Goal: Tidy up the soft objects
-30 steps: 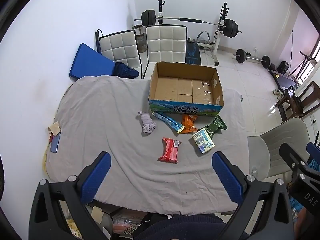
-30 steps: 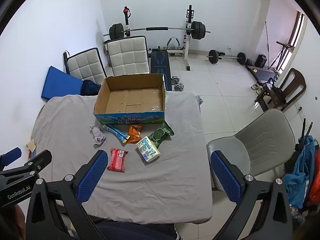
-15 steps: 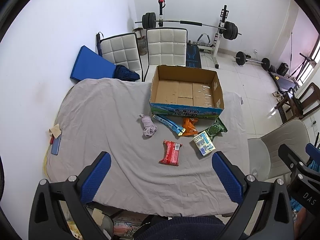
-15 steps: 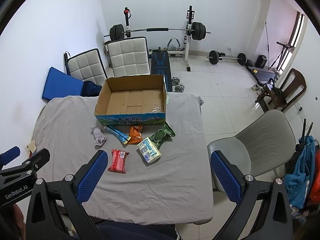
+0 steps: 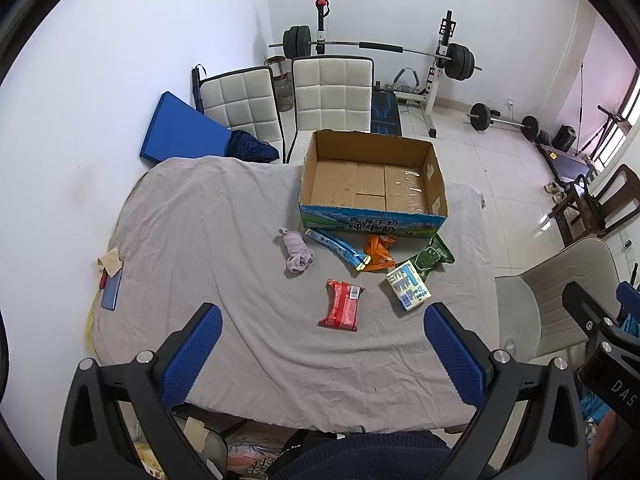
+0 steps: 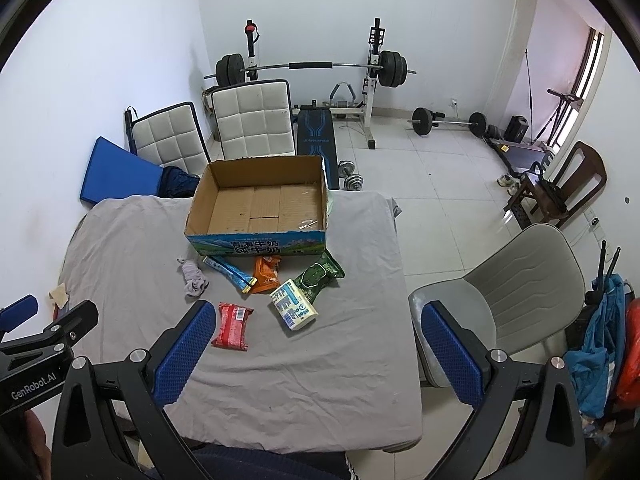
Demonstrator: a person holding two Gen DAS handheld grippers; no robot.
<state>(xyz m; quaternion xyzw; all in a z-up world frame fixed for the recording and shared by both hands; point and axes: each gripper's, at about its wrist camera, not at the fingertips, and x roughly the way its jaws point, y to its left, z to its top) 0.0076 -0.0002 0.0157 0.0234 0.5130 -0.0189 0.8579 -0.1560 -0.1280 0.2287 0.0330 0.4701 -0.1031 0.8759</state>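
Note:
An empty cardboard box (image 5: 372, 178) (image 6: 262, 204) stands at the far side of a grey-covered table (image 5: 208, 240) (image 6: 320, 360). In front of it lie a lilac sock (image 5: 297, 253) (image 6: 194, 278), a blue packet (image 5: 336, 245) (image 6: 229, 271), an orange packet (image 5: 378, 253) (image 6: 267, 274), a green packet (image 5: 432, 258) (image 6: 320, 276), a white tissue pack (image 5: 409, 286) (image 6: 294, 305) and a red packet (image 5: 342, 305) (image 6: 233, 325). My left gripper (image 5: 322, 354) and right gripper (image 6: 316, 354) hover open above the near edge, holding nothing.
Two white padded chairs (image 5: 332, 94) and a blue mat (image 5: 182, 130) stand behind the table. A grey chair (image 6: 516, 292) is on the right. A phone (image 5: 111, 290) lies at the table's left edge. Weight equipment (image 6: 308, 66) fills the back of the room.
Both cameras have pulled back and risen slightly, so the table and objects sit a little lower in view. Nothing on the table has moved.

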